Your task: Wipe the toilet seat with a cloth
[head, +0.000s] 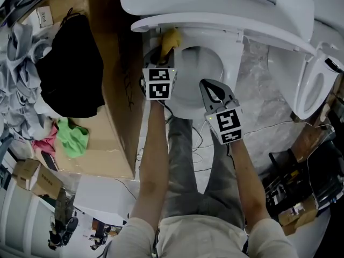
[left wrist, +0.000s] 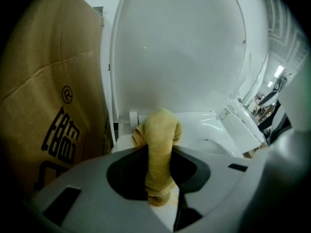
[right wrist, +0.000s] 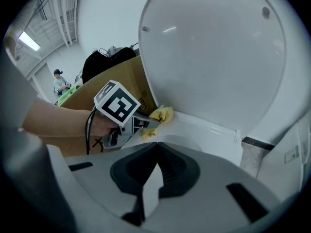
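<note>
A yellow cloth is clamped in my left gripper, which is shut on it and holds it at the back left of the white toilet seat. In the left gripper view the cloth hangs between the jaws, its top bunched over the seat rim below the raised lid. My right gripper hovers over the front right of the bowl, shut with nothing in it. The right gripper view shows the left gripper, the cloth and the lid.
A large cardboard box stands close on the left of the toilet, with a black bag on it. A second toilet is at the right. Cables and boxes lie on the floor.
</note>
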Demonstrator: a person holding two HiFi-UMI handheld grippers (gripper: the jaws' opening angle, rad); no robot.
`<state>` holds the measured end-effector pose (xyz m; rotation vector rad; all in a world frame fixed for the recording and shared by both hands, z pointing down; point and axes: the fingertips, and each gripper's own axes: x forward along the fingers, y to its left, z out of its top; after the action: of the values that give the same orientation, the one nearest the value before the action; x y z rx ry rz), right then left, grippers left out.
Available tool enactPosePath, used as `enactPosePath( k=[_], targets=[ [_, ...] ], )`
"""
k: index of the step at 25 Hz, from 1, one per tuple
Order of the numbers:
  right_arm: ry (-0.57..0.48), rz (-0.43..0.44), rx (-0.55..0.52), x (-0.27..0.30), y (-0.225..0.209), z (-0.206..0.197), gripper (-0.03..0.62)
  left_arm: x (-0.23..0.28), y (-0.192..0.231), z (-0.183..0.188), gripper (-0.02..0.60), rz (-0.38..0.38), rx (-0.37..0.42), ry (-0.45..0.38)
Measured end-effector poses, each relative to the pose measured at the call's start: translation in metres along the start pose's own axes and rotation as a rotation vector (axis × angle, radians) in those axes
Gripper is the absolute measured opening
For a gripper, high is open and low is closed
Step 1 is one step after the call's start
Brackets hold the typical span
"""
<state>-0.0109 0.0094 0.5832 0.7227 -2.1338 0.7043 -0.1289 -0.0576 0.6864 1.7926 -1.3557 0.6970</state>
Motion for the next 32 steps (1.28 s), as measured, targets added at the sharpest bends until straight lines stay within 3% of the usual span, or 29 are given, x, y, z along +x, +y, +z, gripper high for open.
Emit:
enactPosePath(
  k=[18, 24, 28, 32],
  targets=[
    [-0.006, 0.017, -0.023, -0.016, 0.029, -0.016, 0.008, -0.037, 0.019, -0.063, 0.117, 0.074, -0.099, 0.038],
    [-0.039, 0.028, -0.029, -0.037, 0.029, -0.022, 0.006, -0.073, -0.001, -0.076, 0.117, 0.116, -0.097, -0.011],
    [-0.112, 0.049, -0.010, -0.065, 0.030, -0.014, 0.008, -0.116, -0.028, -0.075, 0.117, 0.134, -0.094, -0.053],
    [-0.289, 0.134, 0.035, -0.120, 0.035, 0.020, 0.006, -0.172, -0.066, -0.062, 0.117, 0.149, -0.136, -0.105]
  ],
)
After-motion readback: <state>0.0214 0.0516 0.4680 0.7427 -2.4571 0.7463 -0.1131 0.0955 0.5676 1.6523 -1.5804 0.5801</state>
